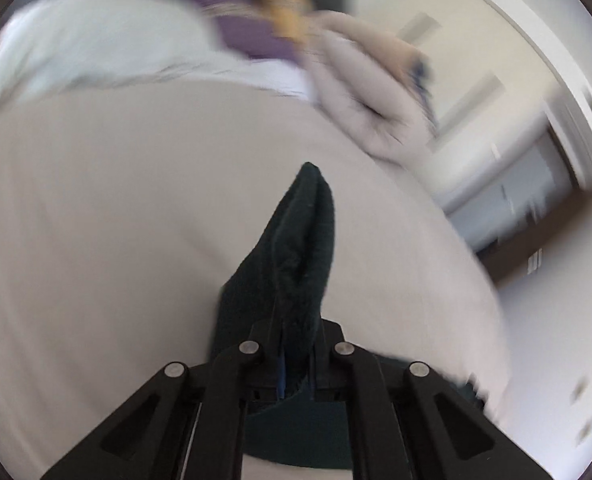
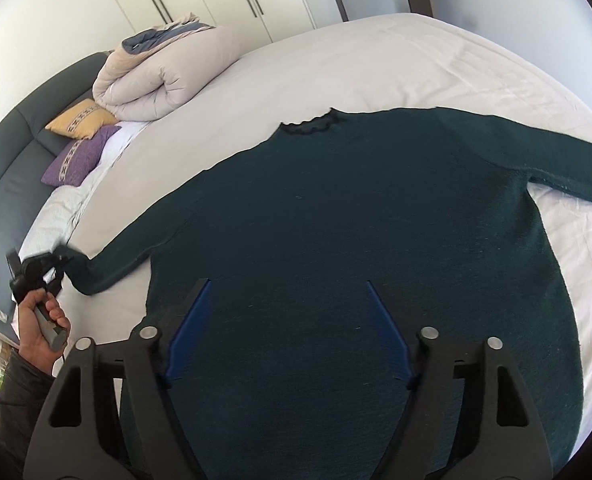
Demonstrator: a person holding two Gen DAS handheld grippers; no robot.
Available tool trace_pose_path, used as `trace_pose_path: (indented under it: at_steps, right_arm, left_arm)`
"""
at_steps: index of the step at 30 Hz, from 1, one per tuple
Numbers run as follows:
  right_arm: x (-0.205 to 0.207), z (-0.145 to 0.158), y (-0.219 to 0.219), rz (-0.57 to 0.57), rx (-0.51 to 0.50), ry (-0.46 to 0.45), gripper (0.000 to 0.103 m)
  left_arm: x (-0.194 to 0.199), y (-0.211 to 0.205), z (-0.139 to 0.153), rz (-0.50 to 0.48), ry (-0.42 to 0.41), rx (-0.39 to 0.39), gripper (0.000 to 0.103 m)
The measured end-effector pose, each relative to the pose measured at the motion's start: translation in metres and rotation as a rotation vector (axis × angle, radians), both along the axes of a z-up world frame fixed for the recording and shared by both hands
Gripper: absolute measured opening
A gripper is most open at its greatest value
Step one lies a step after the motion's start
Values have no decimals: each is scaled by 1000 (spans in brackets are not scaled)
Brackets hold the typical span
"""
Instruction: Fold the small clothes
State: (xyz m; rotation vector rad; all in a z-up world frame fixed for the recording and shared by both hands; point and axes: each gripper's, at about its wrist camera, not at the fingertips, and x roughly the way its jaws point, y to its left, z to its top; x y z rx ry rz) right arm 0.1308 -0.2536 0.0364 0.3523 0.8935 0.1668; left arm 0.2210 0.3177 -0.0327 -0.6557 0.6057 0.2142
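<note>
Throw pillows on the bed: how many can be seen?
2. A yellow pillow lies against the dark headboard, and a purple pillow lies just in front of it. The rolled duvet may hide others.

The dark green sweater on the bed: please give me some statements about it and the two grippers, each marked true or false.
1. The left gripper is shut on the sweater sleeve cuff. True.
2. The right gripper is shut on the hem. False: it is open above the dark green sweater.
3. The sweater lies spread flat on the bed. True.
4. A purple pillow lies on the sweater. False: it is apart, near the headboard.
</note>
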Motion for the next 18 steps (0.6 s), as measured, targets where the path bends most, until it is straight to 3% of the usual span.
trace_pose_path:
  at_steps: [3, 7, 9, 14, 18]
  right_arm:
    - [14, -7, -20, -31, 60, 23, 74]
    - [48, -25, -39, 11, 227, 109, 74]
    - [76, -40, -38, 68, 366, 182, 74]
    - [149, -67, -16, 143, 617, 278, 74]
    - [205, -83, 28, 219, 739, 341, 74]
  left_arm:
    - [22, -111, 21, -241, 25, 364, 6]
    - [13, -216, 5, -431, 8, 696, 6]
    - [5, -243, -12, -492, 9, 774, 6]
    - [-18, -264, -33, -530, 18, 910, 7]
    - [-32, -277, -38, -538, 15, 992, 7]
